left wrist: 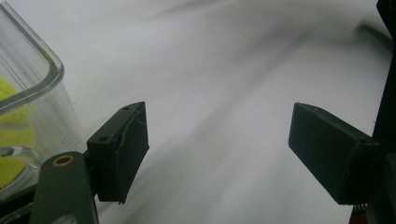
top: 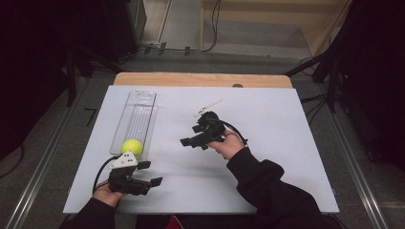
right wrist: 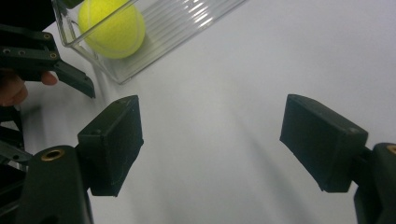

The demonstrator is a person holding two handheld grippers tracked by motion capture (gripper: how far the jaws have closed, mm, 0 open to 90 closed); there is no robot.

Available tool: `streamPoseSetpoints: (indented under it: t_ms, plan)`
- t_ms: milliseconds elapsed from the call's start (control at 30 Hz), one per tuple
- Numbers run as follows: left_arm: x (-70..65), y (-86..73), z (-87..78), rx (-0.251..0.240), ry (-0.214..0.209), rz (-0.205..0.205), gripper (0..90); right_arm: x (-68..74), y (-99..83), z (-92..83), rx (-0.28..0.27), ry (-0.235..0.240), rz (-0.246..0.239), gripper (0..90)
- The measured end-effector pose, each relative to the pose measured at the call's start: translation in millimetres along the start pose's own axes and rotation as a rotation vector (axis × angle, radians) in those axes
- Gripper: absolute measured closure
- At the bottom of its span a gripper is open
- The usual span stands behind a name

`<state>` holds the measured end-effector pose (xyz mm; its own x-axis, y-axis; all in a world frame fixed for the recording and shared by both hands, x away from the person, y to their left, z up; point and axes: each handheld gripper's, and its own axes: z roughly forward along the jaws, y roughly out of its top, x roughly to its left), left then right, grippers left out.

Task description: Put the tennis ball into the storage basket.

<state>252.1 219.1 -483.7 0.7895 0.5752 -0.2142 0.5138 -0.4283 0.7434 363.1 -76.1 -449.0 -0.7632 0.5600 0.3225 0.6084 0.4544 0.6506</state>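
counter (top: 267,143): white sheet over a wooden top, bare around both hands
tray (top: 136,119): clear plastic, long and narrow, lay lengthwise on the left part of the counter
ball (top: 132,147): yellow-green tennis ball sat inside the tray at its near end; in the right gripper view it (right wrist: 112,27) rested against the tray's (right wrist: 187,28) end wall
left gripper (top: 143,183): held low at the near left edge of the counter, just in front of the tray's near end, grey plate on top close to the ball
left fingers (left wrist: 122,151): stood wide apart with nothing between them, only bare counter (left wrist: 224,84); tray corner (left wrist: 32,88) and ball (left wrist: 14,135) just beside the left one
right gripper (top: 193,141): held mid-counter, well apart from the tray, pointed toward the tray side
right fingers (right wrist: 114,144): apart and empty, white counter (right wrist: 215,116) between them; nothing gripped
clip (top: 208,107): small pale thing lay on the counter just beyond the right gripper; too small to tell what it was
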Motion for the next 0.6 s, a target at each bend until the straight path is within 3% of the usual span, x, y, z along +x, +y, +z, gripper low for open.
streamPoseSetpoints:
  t_ms: [600]
  plan:
    - [-0.1,0.2,0.0,0.0,0.001,-0.001,20.8,-7.2,-27.2,-18.0,-0.017,-0.035,0.013,19.2]
